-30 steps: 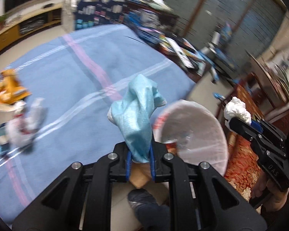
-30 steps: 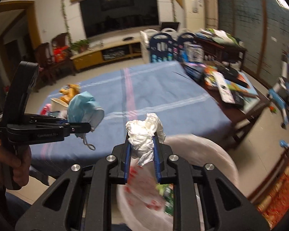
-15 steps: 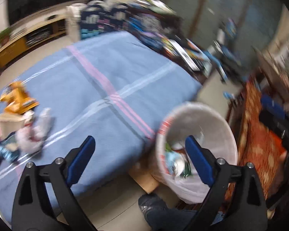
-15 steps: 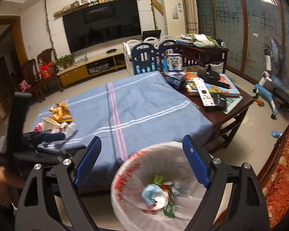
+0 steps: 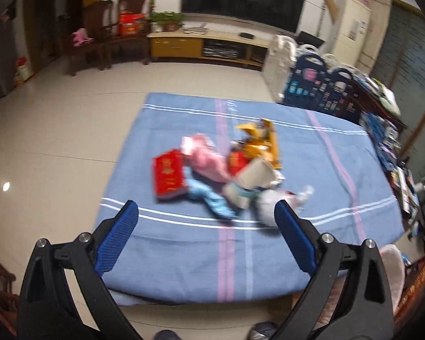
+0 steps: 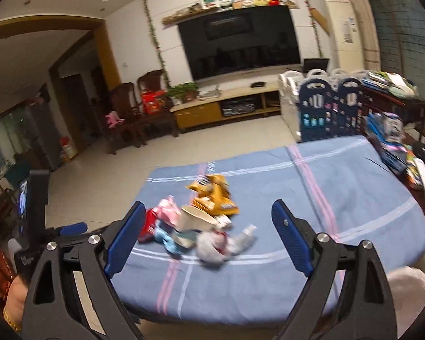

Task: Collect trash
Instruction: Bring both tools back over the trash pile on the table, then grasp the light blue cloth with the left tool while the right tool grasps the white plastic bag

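Observation:
A pile of trash lies on the blue striped cloth [image 5: 269, 255]: a red packet [image 5: 168, 177], a pink bag [image 5: 205, 158], a yellow wrapper [image 5: 259, 144], a paper cup [image 5: 253, 177], a light-blue piece [image 5: 212, 201] and a crumpled white bag [image 5: 269, 206]. My left gripper [image 5: 205, 209] is open and empty, hovering short of the pile. My right gripper [image 6: 208, 208] is also open and empty, facing the same pile, with the yellow wrapper [image 6: 214, 195] and paper cup [image 6: 195, 216] between its fingers' lines of sight. The left gripper [image 6: 70, 228] shows at the right view's left edge. The bin's white rim [image 6: 408, 283] peeks in at lower right.
A cluttered dark side table [image 6: 422, 170] with a remote and books adjoins the cloth on the right. Behind stand a blue-and-white play fence [image 6: 325, 107], a TV cabinet [image 6: 226, 107] and wooden chairs [image 6: 144, 113]. Tiled floor [image 5: 56, 155] lies to the left.
Both grippers opened, dropping the blue mask and the white tissue into the bin. Both then swung left, away from the bin, and now face the trash pile.

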Tool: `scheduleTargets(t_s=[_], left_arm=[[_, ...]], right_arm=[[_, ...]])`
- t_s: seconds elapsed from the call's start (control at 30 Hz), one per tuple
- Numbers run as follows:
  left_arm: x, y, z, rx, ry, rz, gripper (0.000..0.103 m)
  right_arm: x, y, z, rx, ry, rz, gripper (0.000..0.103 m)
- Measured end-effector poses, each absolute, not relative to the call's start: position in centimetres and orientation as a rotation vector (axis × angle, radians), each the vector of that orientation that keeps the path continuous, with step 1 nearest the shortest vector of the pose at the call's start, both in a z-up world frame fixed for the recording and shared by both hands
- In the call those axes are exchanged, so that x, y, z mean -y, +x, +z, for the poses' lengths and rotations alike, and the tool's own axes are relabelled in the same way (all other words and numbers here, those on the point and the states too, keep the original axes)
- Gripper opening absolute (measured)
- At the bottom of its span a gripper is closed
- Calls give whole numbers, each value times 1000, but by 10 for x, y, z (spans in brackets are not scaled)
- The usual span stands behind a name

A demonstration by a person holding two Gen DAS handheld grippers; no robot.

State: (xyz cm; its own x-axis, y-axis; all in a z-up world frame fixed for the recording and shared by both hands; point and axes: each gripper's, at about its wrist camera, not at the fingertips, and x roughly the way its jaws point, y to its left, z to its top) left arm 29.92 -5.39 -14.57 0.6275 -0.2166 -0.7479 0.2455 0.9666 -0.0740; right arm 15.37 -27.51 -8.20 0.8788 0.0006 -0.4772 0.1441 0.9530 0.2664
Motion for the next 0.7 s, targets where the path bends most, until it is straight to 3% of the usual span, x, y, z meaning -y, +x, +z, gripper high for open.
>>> scheduleTargets(t_s=[0.1,0.23,0.7], left_arm=[[27,309,-149,-875,-13,-204,96],[5,316,-150,-900,-66,-169,96],[26,309,-159,-921,0,-178,96]], right_arm=[[254,172,-100,-482,212,-87,88],[248,178,-133,-611,203,-71,88],[250,176,-135,-603,214,-37,88]])
